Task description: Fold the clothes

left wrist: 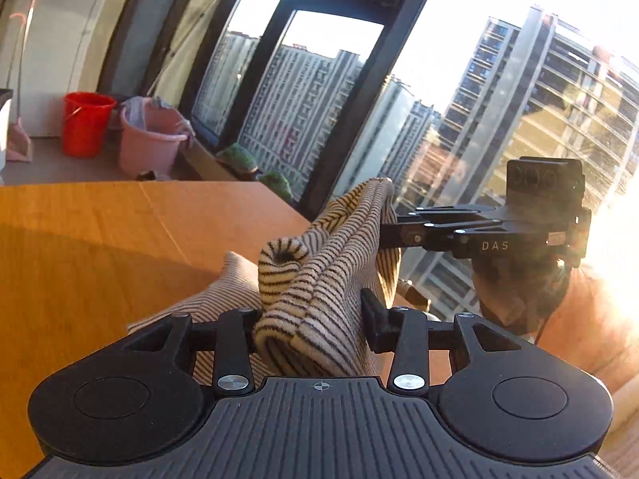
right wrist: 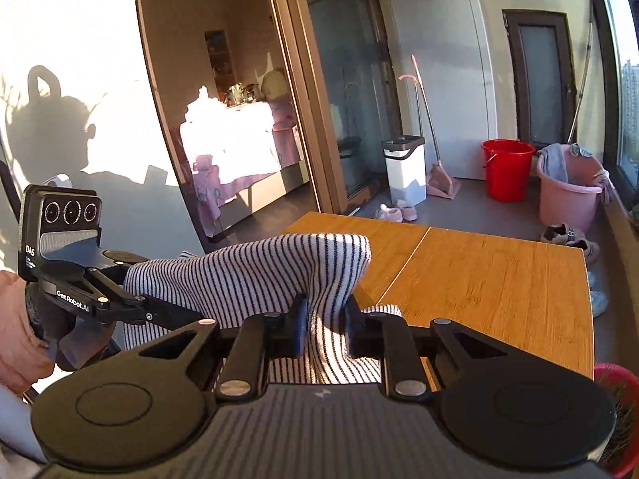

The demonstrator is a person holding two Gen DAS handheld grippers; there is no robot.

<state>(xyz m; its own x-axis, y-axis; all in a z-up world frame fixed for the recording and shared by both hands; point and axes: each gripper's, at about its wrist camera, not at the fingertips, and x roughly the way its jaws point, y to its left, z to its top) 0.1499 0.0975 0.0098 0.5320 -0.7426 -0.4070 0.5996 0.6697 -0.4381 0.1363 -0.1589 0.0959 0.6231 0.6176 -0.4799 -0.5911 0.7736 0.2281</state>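
Holding the striped garment (right wrist: 255,275) up over the wooden surface (right wrist: 491,283): right hand-held gripper (right wrist: 325,329) pinches a bunched fold, left hand-held gripper (left wrist: 315,319) sits half open around cloth, so that end could slip out and sag.

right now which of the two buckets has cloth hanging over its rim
The pink bucket, nearest the window, with cloth draped over its rim. The red bucket beside it has a bare rim.
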